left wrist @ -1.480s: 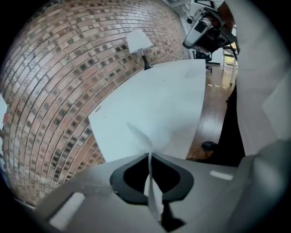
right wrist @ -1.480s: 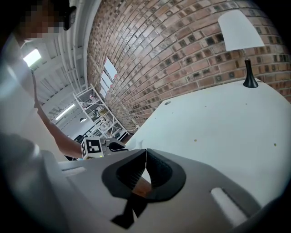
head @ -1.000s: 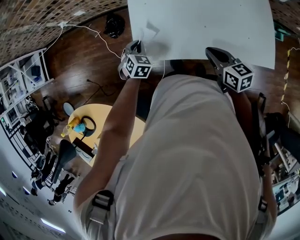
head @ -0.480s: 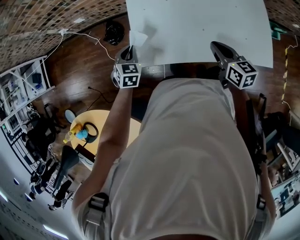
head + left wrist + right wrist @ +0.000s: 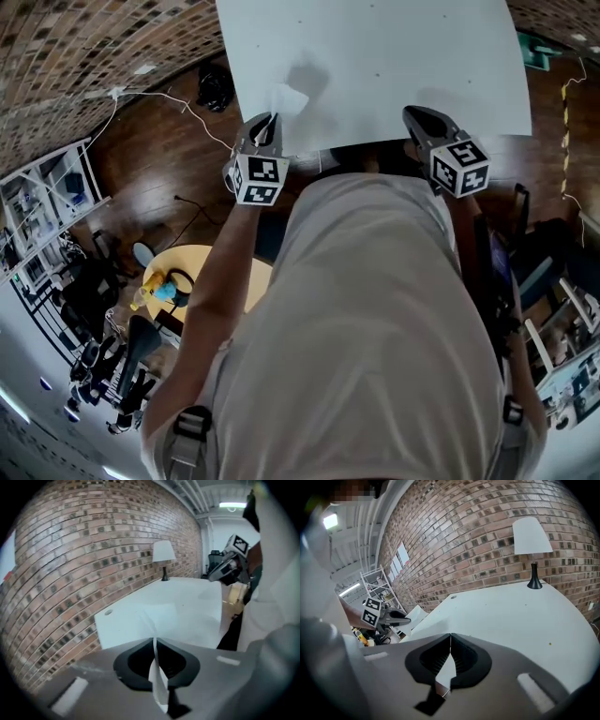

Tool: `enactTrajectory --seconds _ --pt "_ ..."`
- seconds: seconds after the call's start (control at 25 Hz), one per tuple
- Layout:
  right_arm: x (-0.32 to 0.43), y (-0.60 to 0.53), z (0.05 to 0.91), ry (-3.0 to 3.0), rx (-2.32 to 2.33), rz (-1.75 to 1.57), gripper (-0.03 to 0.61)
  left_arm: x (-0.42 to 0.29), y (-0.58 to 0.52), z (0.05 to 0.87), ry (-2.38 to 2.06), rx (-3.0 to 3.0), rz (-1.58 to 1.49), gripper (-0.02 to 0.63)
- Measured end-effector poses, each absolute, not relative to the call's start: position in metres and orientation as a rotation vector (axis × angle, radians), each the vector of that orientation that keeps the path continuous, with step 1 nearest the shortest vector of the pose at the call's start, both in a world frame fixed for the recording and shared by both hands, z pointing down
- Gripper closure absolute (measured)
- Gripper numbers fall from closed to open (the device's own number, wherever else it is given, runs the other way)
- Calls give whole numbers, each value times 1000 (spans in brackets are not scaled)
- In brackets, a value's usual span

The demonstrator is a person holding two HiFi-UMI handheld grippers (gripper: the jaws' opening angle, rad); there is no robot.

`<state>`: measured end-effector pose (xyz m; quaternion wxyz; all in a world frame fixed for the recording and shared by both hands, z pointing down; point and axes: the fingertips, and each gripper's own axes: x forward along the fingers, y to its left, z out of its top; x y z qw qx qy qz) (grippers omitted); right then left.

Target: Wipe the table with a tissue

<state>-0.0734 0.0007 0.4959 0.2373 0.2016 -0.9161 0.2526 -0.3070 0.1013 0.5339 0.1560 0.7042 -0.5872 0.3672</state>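
1. A brick wall [image 5: 70, 564] ran behind, with a white-shaded lamp [image 5: 529, 536] before it.
2. The dark wood floor [image 5: 150, 169] carried a trailing white cable [image 5: 192, 105].
3. A round yellow table [image 5: 208, 261] sat left, and a strip light [image 5: 233, 505] glowed overhead.

Even, diffuse light filled the head view. The white rectangular table top [image 5: 375, 56] was the brightest area, close to washed out, while the dark brown wooden floor [image 5: 159, 141] stayed dim. The thin white tissue [image 5: 286, 98] threw a soft grey shadow onto the table just beyond it. Strong wide-angle distortion bowed the red-brown brick wall [image 5: 84, 564], and black vignetting ringed both gripper views. A long fluorescent ceiling light [image 5: 233, 505] glared overhead. The grey body of the left gripper [image 5: 154, 641] and of the right gripper [image 5: 450, 634] lay close to the lens and soft, out of focus.
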Motion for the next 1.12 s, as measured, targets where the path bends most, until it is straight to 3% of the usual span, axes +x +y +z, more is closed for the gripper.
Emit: enactTrajectory --seconds 0.24,0.44,1.12 --pt "-51 -25 490 -2516 558 677 569 -163 57 530 -1207 2408 996 604" --pt "-16 -51 486 -2506 617 682 569 -90 24 543 -934 2514 1057 604" --pt "29 -84 498 -2485 698 797 569 -88 -39 618 -1079 2306 1507 604"
